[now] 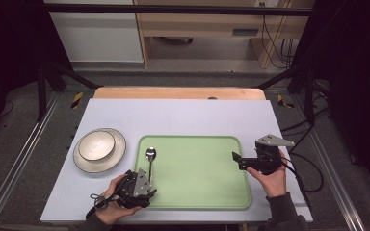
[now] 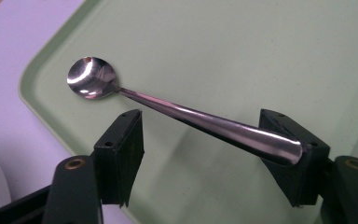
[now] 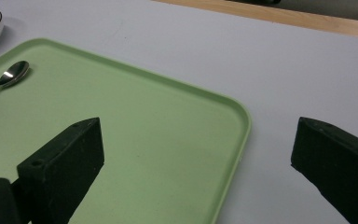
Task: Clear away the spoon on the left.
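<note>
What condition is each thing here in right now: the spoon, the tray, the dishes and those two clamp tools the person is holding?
Spoon: on the tray, bowl up, handle end against one jaw of the left hand-held gripper.
Green tray: flat on the table, bare apart from the spoon.
Bowl: upright, nothing in it, sitting on the plate.
Plate: flat, left of the tray.
Left hand-held gripper: jaws apart, not clamping.
Right hand-held gripper: open, holding nothing.

Spoon (image 1: 151,159) on tray (image 1: 197,192) — bowl (image 1: 97,145) leftward
</note>
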The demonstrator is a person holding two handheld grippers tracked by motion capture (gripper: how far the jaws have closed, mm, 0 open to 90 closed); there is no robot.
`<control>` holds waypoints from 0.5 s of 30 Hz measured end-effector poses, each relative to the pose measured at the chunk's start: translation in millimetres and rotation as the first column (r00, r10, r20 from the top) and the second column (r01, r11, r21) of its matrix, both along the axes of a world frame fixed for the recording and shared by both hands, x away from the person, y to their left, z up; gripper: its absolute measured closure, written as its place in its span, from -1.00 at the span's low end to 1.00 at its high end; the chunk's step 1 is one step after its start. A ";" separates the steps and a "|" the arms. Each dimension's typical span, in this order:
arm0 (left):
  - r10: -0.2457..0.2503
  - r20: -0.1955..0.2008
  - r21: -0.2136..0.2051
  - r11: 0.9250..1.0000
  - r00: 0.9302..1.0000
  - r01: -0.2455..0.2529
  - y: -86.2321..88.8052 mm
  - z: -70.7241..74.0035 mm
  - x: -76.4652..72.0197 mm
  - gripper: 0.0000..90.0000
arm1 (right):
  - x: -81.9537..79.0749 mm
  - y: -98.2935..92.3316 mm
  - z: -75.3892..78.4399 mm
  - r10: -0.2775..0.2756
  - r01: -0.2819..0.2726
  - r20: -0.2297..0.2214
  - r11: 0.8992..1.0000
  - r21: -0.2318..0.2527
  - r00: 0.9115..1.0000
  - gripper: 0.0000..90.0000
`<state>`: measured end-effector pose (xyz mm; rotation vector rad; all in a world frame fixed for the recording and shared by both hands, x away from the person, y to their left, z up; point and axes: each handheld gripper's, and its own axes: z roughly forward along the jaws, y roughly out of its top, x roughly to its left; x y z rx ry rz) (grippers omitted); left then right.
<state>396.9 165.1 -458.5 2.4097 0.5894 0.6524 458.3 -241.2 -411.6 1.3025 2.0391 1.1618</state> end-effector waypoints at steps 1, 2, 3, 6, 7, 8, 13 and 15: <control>-0.001 -0.001 -0.001 1.000 1.000 0.001 0.0 0.2 0.0 -0.32 | 0.0 0.0 0.0 0.000 0.000 0.000 1.000 0.000 1.000 -0.94; -0.002 -0.003 -0.002 1.000 1.000 0.002 0.0 0.2 -0.2 -0.33 | 0.0 -0.1 0.1 0.000 0.000 0.000 1.000 0.000 1.000 -0.94; -0.005 -0.005 -0.003 1.000 1.000 0.005 -0.1 0.2 -0.2 -0.36 | 0.0 -0.3 0.1 -0.001 0.001 0.001 1.000 -0.002 1.000 -0.94; -0.004 -0.004 -0.002 1.000 1.000 0.004 -0.4 0.2 -0.8 -0.37 | -0.2 -0.3 0.3 -0.001 0.001 0.000 1.000 -0.001 1.000 -0.95; -0.004 -0.005 -0.003 1.000 1.000 0.004 -0.3 0.7 -1.0 -0.39 | -0.2 -0.3 0.5 -0.003 0.003 0.001 1.000 0.001 1.000 -0.95; -0.004 -0.005 -0.003 1.000 1.000 0.004 -0.1 0.9 -1.1 -0.40 | -0.2 -0.4 0.5 -0.003 0.003 0.002 1.000 0.000 1.000 -0.95; -0.007 -0.008 -0.008 1.000 1.000 0.007 0.1 2.4 -1.4 -0.44 | 0.0 -0.4 0.4 -0.005 0.005 0.002 1.000 -0.002 1.000 -0.96; -0.007 -0.009 -0.013 1.000 1.000 0.007 0.0 3.3 -1.7 -0.45 | 0.0 -0.5 0.3 -0.005 0.005 0.001 1.000 -0.003 1.000 -0.96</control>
